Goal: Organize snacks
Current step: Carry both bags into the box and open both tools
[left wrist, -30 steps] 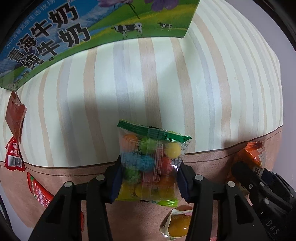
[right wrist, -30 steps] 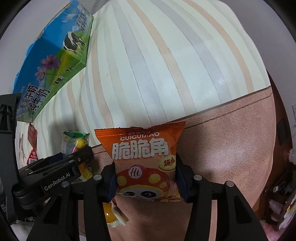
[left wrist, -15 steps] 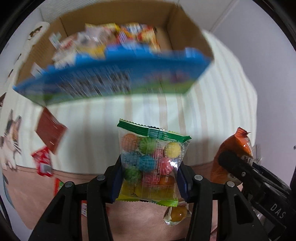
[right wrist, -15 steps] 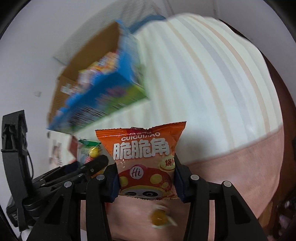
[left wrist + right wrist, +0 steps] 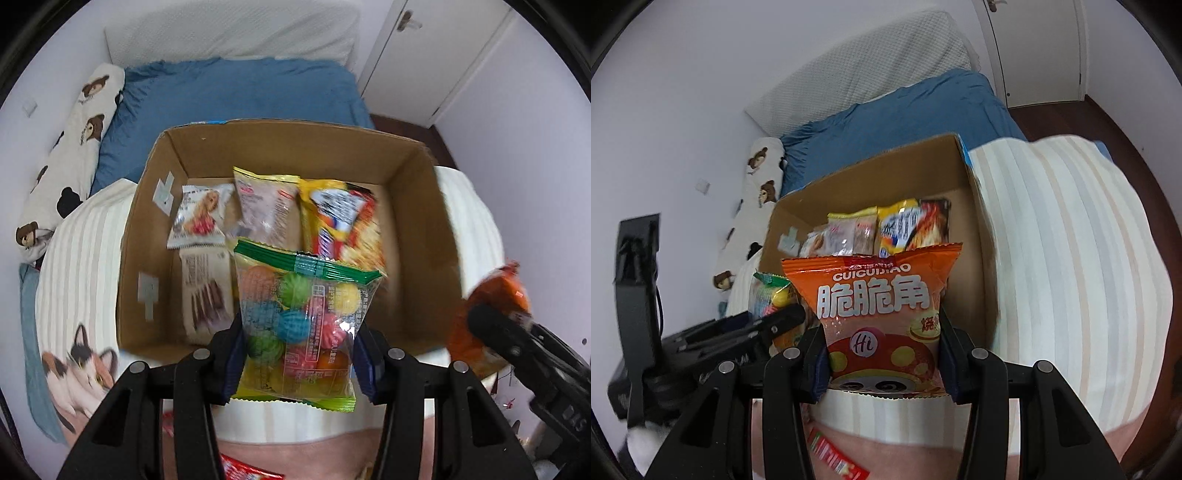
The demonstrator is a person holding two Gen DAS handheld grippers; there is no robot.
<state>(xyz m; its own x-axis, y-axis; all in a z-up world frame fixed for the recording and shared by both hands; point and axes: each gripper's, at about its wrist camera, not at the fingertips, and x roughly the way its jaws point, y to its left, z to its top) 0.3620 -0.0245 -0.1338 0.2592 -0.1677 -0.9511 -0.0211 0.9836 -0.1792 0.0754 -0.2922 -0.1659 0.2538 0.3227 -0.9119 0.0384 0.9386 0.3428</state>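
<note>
- Snacks are getting sorted into a cardboard box [image 5: 417,236] that's sitting on a striped blanket [image 5: 1071,258], straight ahead of both tools.
- Left gripper [image 5: 297,354] is clamping a clear bag of colorful candy balls [image 5: 303,317] between its blue pads [image 5: 233,360], jaws closed snug on the bag's sides, holding it upright just over the box's near edge.
- Right gripper [image 5: 882,354] is squeezing an orange chip bag [image 5: 877,306] the same way, upright, in front of the box's near wall.
- Inside the box, beyond the candy bag, a yellow snack pack [image 5: 340,218], a pale wrapped pack [image 5: 266,206] and a small white packet [image 5: 199,218] are lying side by side.
- A red wrapper [image 5: 836,452] is lying on the pink cover below the right tool.
- Blue bedding [image 5: 236,96] is showing past the box.
</note>
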